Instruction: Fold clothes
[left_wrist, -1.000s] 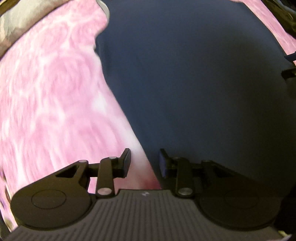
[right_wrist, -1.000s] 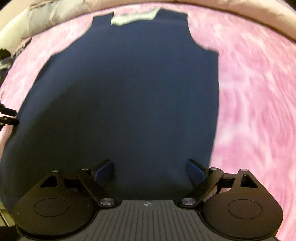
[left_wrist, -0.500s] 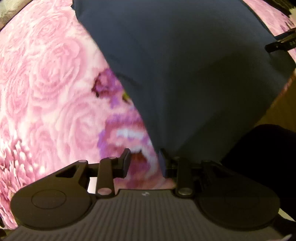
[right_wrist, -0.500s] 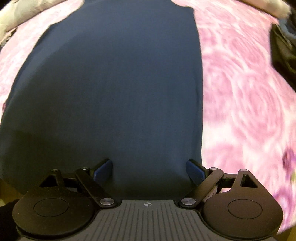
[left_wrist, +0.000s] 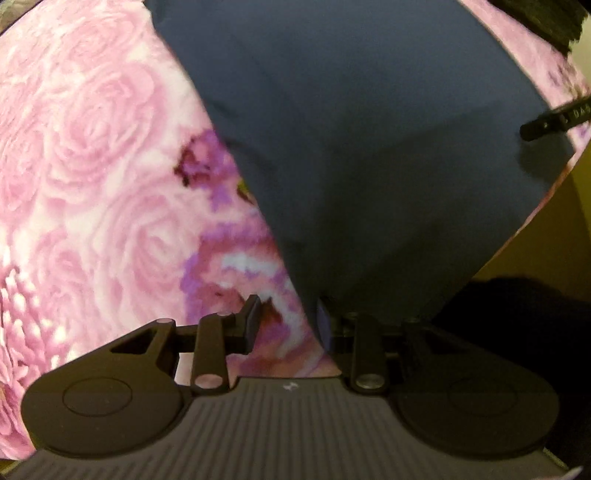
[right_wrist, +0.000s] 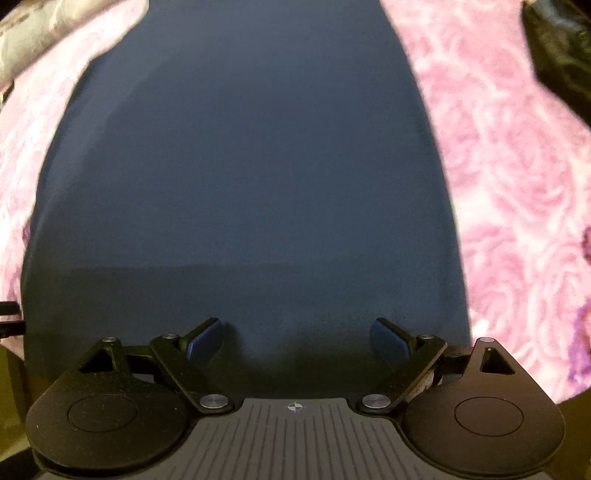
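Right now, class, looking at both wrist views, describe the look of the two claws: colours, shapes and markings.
Both are matte black. Each has a ribbed grey-black body with a small white mark at its front edge, two rounded teardrop plates with a circular boss, and linkage bars with silver pivot pins. The right claw has blue pads on its fingers. The left claw shows a bluish pad on one finger.

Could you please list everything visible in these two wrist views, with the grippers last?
Garment: one, navy blue, spread flat on the blanket, near edge at both grippers.
Floral blanket: one, pink with roses, under the garment.
Dark cloth: one, black, top right corner of the right view.
Pale cloth: one, greyish, top left corner there.
Left gripper: one, black, over the garment's edge, jaws partly apart.
Right gripper: one, black with blue pads, open above the garment.
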